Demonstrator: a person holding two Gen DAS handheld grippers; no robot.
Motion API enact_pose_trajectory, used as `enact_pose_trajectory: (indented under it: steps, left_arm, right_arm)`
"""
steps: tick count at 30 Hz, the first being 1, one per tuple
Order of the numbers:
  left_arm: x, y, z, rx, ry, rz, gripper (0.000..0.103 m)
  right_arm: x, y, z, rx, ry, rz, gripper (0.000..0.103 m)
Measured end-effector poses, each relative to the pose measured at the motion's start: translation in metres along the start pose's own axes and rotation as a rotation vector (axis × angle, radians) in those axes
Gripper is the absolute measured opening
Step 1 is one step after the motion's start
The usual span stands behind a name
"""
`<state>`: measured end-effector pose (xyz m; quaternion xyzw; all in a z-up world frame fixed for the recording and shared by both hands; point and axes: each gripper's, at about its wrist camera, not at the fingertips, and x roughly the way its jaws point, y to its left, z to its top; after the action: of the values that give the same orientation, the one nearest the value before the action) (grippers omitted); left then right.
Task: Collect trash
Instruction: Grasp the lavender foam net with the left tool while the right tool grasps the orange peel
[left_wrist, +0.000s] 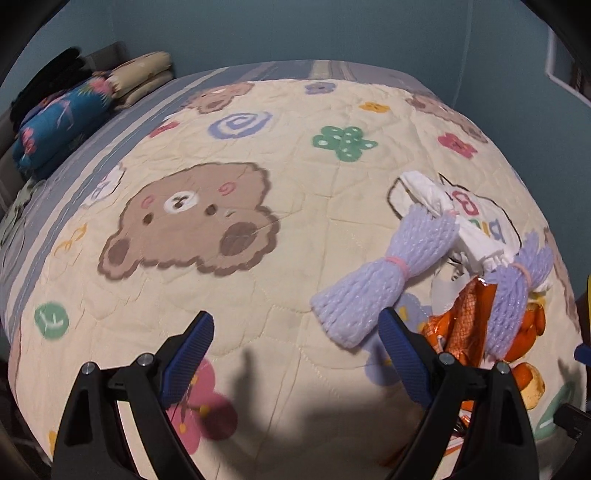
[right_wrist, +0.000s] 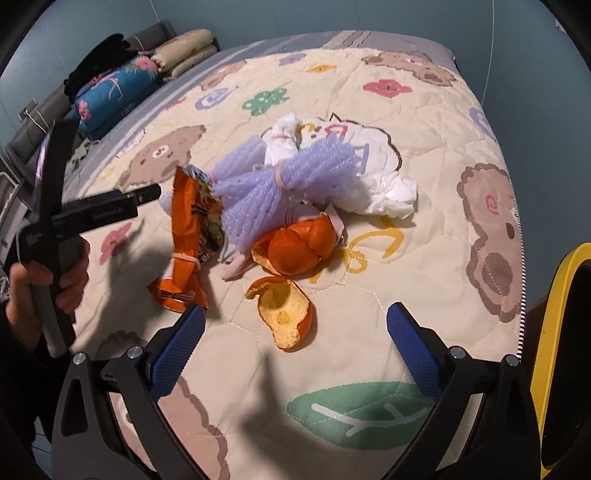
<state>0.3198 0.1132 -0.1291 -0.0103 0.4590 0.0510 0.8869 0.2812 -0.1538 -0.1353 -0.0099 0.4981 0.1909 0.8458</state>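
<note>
A pile of trash lies on the bed quilt (right_wrist: 424, 280): purple foam netting (right_wrist: 280, 181) tied with pink bands, crumpled white tissue (right_wrist: 384, 192), an orange snack wrapper (right_wrist: 192, 229), a mandarin peel clump (right_wrist: 299, 243) and a loose peel piece (right_wrist: 288, 314). My right gripper (right_wrist: 295, 325) is open, with the loose peel just ahead between its fingers. My left gripper (left_wrist: 295, 332) is open and empty over bare quilt; the netting (left_wrist: 365, 291), tissue (left_wrist: 436, 203) and wrapper (left_wrist: 465, 317) lie to its right.
Folded blankets and pillows (right_wrist: 110, 85) are stacked at the bed's far left by the headboard. A yellow and black container (right_wrist: 561, 354) stands off the bed's right edge. The left hand-held gripper's body (right_wrist: 74, 218) shows at left in the right wrist view. Blue walls surround the bed.
</note>
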Motion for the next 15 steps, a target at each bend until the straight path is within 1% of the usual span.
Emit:
enact_pose_trajectory:
  steps: [6, 8, 11, 15]
  left_arm:
    - [0.018, -0.022, 0.010, 0.131, 0.022, 0.005, 0.087]
    - [0.023, -0.025, 0.012, 0.143, 0.026, -0.001, 0.087]
    - [0.033, -0.029, 0.015, 0.146, 0.049, -0.035, 0.087]
    - [0.047, -0.033, 0.017, 0.157, 0.059, -0.048, 0.087]
  right_arm:
    - [0.018, 0.001, -0.001, -0.018, 0.031, -0.033, 0.095]
    - [0.024, -0.001, 0.001, -0.015, 0.044, -0.037, 0.094]
    - [0.029, -0.001, 0.004, -0.023, 0.048, -0.047, 0.094]
    - [0.036, 0.005, 0.005, -0.048, 0.045, -0.061, 0.094]
